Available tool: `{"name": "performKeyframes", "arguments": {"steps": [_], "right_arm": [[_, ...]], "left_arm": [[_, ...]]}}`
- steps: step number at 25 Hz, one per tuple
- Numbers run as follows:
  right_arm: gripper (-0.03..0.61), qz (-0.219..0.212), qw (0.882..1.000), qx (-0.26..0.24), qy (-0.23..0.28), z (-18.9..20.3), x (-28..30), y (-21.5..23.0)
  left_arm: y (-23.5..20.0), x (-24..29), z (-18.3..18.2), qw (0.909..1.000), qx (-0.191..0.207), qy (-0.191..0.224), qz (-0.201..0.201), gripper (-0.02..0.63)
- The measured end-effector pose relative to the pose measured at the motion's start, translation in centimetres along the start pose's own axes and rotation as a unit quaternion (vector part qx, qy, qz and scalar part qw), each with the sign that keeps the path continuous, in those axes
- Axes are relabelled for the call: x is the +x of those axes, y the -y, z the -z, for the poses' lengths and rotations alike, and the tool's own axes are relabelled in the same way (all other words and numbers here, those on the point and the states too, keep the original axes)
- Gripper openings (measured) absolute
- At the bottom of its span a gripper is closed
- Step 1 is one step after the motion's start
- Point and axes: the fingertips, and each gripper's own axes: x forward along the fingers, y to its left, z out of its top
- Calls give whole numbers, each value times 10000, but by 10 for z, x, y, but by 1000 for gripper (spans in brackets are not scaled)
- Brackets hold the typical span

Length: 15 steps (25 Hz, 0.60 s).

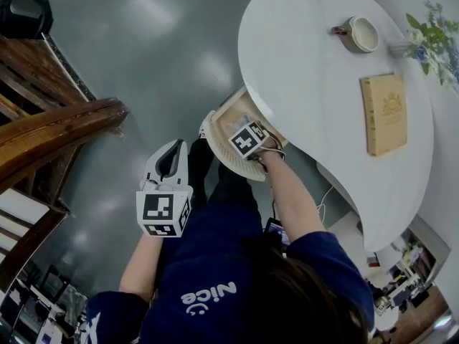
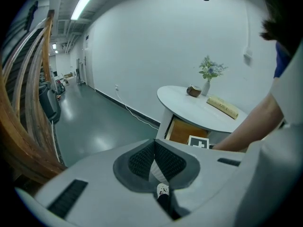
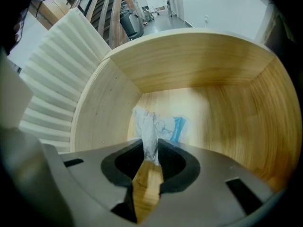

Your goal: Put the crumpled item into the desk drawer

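The right claw (image 3: 150,144) is down inside the open drawer (image 3: 199,65), aimed steeply at its wooden bottom. The crumpled item (image 3: 151,126), a white wrapper with a flash of blue, is caught between its tips. The claw is narrow, with pads touching the wrapper on both sides, though the grip looks light to me. In the head view the drawer juts out from under the white surface (image 1: 315,63) near the centre of the frame. In the right gripper view the item sits dead centre, well inside the curved walls, and its free end seems to reach the drawer bottom. So this is the drop, I'd say, and the task is nearly home. To do it well, part the pads fully so the crinkled wrapper falls clear instead of clinging to the ribbed rubber. Then lift straight up, minding the wall at the left of that view. If it sticks, a small shake over the middle of the drawer should free it. The left claw (image 2: 155,148) hangs at the lower left of the head view over the grey floor, tips together and empty, well apart from the drawer. The cup (image 1: 361,33) and wooden box (image 1: 384,113) on the surface are out of the way.
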Motion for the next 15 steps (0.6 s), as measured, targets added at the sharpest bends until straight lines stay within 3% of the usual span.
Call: {"name": "performKeyframes", "arguments": {"steps": [4,10,15], "right_arm": [[110,-94,9999,41,-11,0,-1,-1],[203,-241,9988,425,48,-2,-10,-5],[235,-166,9991,330,194,-6,-27,-9]], "left_arm": [[-1,0,2,10000,47,-21,-6,3],[0,2,-6,9995,310,91,22,3],[-4,3,-19,9993,285,242,89,3]]}}
